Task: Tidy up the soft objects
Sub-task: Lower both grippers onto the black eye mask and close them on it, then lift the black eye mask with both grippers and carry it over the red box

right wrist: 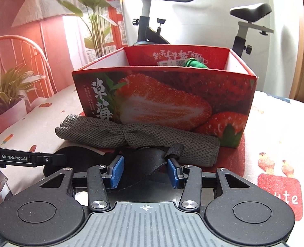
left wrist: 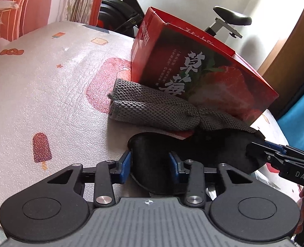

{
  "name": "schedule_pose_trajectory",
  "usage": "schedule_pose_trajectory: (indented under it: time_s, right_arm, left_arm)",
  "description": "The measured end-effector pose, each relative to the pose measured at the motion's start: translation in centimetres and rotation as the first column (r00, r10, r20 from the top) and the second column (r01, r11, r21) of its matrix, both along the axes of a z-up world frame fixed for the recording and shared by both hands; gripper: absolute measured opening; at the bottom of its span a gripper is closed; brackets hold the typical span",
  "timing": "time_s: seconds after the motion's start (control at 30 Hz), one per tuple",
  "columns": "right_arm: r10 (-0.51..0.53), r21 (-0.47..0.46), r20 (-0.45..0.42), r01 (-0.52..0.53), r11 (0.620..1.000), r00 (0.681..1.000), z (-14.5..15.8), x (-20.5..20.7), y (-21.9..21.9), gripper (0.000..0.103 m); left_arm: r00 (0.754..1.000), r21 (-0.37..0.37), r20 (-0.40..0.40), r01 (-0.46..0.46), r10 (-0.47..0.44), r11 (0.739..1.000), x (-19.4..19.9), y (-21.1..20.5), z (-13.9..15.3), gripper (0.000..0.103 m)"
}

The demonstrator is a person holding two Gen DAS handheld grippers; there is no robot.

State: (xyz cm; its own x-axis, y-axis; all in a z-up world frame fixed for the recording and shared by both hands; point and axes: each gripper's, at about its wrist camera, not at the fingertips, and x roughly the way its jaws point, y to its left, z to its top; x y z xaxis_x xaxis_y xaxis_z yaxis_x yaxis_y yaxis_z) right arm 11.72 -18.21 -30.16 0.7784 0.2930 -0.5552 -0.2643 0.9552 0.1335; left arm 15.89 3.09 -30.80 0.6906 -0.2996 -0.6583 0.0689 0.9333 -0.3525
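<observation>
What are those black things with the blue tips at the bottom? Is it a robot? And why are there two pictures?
No robot: a person holds one grabbing tool in each hand, and each tool carries a camera looking along its jaws. One picture is from the left gripper, the other from the right gripper. On the patterned table cover stands a red strawberry box. A rolled grey towel lies in front of it. Nearer still lies a black eye mask. Both grippers' open jaws sit around it, one at each end.

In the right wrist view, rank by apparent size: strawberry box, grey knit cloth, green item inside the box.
1. Strawberry box, largest.
2. Grey knit cloth, lying along the box front.
3. Green item, smallest; mostly hidden by the box wall, so its true size is unsure.
</observation>
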Motion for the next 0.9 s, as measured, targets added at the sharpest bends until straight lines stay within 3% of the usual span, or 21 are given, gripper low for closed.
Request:
schedule_pose_trajectory:
  time_s: [0.07, 0.3, 0.43, 0.77, 0.83, 0.9]
  right_arm:
    - [0.003, 0.000, 0.011, -0.003, 1.000, 1.000, 0.1, -0.3, 0.1, 0.039]
    - [-0.021, -0.014, 0.023, 0.021, 1.000, 1.000, 0.1, -0.9, -0.3, 0.027]
    - [-0.015, -0.025, 0.046, 0.016, 1.000, 0.999, 0.5, -1.3, -0.3, 0.025]
    - [-0.003, -0.032, 0.107, 0.006, 0.999, 0.994, 2.2, -2.5, -0.3, 0.016]
    - [-0.008, -0.033, 0.119, 0.011, 0.999, 0.993, 2.6, -2.7, -0.3, 0.004]
    - [-0.011, -0.035, 0.123, 0.016, 0.999, 0.992, 2.9, -2.7, -0.4, 0.004]
  left_arm:
    - [1.000, -0.008, 0.010, -0.005, 0.005, 1.000, -0.2, 0.2, 0.1, 0.041]
    - [0.997, -0.008, 0.063, -0.033, 0.033, 0.999, -1.2, 0.8, 1.2, 0.026]
    - [0.996, 0.003, 0.086, -0.037, 0.036, 0.999, -1.6, 0.8, 1.8, 0.020]
    - [0.980, 0.025, 0.189, -0.063, 0.057, 0.998, -3.1, 1.3, 4.5, 0.016]
    - [0.976, 0.030, 0.208, -0.066, 0.059, 0.997, -3.4, 1.5, 5.1, 0.015]
    - [0.973, 0.033, 0.223, -0.063, 0.054, 0.997, -3.5, 1.5, 5.6, 0.015]
